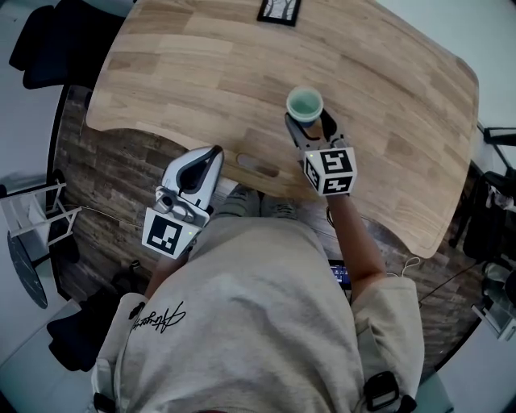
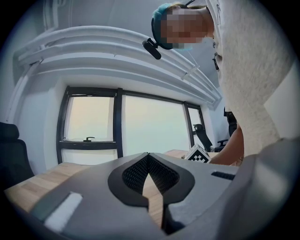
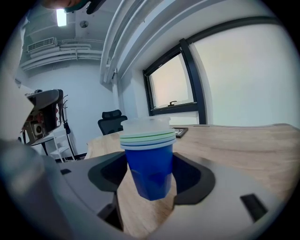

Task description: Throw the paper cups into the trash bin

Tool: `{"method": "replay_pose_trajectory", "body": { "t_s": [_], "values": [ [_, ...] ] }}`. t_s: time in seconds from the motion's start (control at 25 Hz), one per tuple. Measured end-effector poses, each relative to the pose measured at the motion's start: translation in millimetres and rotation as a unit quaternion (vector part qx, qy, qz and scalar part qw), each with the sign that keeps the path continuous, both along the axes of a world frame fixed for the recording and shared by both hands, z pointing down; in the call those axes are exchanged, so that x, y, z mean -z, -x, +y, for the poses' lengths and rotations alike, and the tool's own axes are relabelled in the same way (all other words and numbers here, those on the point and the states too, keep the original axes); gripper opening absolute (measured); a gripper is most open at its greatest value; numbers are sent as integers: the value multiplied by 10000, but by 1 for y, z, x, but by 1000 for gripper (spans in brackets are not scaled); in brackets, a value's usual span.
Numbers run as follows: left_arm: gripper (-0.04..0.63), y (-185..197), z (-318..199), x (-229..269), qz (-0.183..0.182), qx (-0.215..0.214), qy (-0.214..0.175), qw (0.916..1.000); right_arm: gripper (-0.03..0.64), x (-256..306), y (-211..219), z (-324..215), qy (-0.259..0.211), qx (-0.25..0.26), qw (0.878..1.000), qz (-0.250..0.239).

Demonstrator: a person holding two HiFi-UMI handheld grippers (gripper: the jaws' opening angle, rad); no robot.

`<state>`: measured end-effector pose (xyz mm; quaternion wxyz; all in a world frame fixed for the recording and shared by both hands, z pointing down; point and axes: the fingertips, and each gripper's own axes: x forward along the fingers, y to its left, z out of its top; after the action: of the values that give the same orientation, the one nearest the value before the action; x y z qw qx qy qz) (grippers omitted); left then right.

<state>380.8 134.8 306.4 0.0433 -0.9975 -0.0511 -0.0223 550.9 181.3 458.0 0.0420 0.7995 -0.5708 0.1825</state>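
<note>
Pale butcher-block wood, laid in long staves with rounded corners, forms the table [image 1: 201,56]. Nested paper cups [image 3: 149,161] sit in the right gripper [image 1: 310,127], over the wood close to the table's near edge. The outer cup is glossy blue and tapers downward, its lower wall slightly faceted. Green, white and translucent rims stack above it. Dark pads press the stack from both sides, so this claw is pinching it. Whether the base rests on the wood or hangs just above it cannot be settled. From above, only the round greenish mouth shows.

The left gripper [image 2: 148,155] is held by the same near edge. Its smooth grey shells meet at the tips, pressed together with nothing between. Behind the tips a leaf-shaped gap remains, lined with mesh-textured pads.

Each gripper carries a white cube [image 1: 330,171] with black square markers. A dark, flat framed object [image 1: 280,10] lies at the far edge, cut off by the picture's top; its content is illegible. A beige textured shirt [image 1: 258,323] partly hides the person's arms.
</note>
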Motion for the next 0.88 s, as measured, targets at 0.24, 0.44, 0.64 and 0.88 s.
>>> {"method": "replay_pose_trajectory", "body": {
  "t_s": [0.24, 0.44, 0.64, 0.88],
  "values": [
    [3, 10, -5, 1, -4, 223, -23, 9997, 305, 8, 10, -7, -98, 173, 9998, 60],
    [3, 20, -14, 1, -3, 389, -36, 9992, 305, 20, 21, -20, -266, 301, 9992, 87],
    [3, 37, -23, 0, -28, 505, -59, 9987, 305, 30, 35, -37, -369, 428, 9983, 133],
    [3, 74, -47, 3, -1, 765, -45, 9971, 305, 38, 65, -66, -408, 612, 9971, 196]
  ]
}}
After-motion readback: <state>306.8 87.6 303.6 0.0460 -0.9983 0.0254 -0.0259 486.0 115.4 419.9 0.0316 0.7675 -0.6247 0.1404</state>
